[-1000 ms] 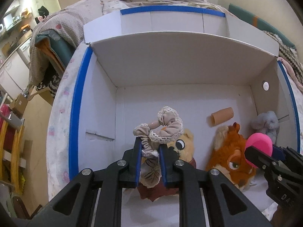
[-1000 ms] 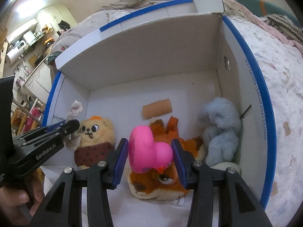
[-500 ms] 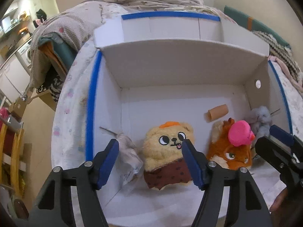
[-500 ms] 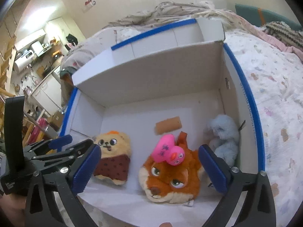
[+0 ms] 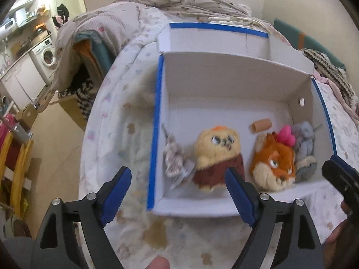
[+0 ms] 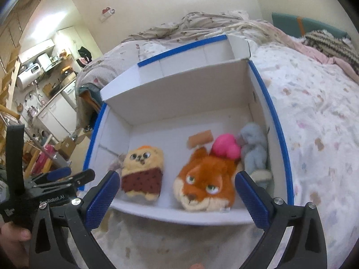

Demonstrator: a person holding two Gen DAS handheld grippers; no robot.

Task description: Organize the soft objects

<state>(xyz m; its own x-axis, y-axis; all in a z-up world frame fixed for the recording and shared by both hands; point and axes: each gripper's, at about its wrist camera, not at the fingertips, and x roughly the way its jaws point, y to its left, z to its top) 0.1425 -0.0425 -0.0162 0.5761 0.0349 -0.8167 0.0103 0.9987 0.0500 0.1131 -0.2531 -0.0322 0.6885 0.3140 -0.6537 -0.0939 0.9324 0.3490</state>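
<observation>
Left gripper (image 5: 177, 192) jaws opening, nothing between; right gripper (image 6: 177, 199) wide, empty. Both hang above box (image 5: 202, 208) near edge on bed (image 6: 314, 112). Scrunchie (image 5: 174, 159) at left wall, pink duck (image 6: 225, 146) atop fox plush (image 6: 206, 179), likely just dropped for storage.
</observation>
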